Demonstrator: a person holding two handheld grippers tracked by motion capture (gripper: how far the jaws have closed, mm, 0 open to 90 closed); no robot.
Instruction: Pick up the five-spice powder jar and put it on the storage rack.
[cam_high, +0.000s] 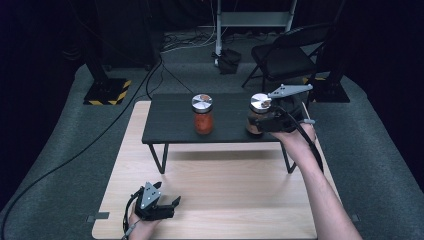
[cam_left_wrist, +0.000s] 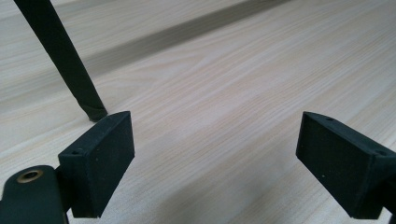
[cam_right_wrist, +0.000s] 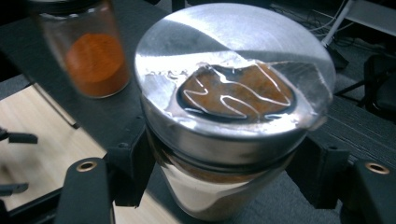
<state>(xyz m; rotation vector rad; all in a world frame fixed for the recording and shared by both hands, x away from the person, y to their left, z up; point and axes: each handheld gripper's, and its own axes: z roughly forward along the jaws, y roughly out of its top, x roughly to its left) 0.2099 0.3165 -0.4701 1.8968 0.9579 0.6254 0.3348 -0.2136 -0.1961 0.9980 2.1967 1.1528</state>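
Observation:
Two glass spice jars with silver lids are over a small black bench (cam_high: 170, 122). One jar (cam_high: 202, 114), filled with orange-red powder, stands at the bench's middle; in the right gripper view this jar (cam_right_wrist: 91, 51) is at upper left. My right gripper (cam_high: 261, 122) is shut on the second jar (cam_high: 259, 112) at the bench's right end; both black jaws press its glass body below the lid (cam_right_wrist: 233, 88). My left gripper (cam_high: 172, 204) rests low on the wooden board near its front edge, open, with nothing but wood (cam_left_wrist: 215, 140) between its jaws.
The black bench stands on thin legs (cam_left_wrist: 70, 65) on a light wooden board (cam_high: 215, 195). Grey carpet surrounds the board. A black folding chair (cam_high: 290, 55) and stand bases with cables are behind the bench.

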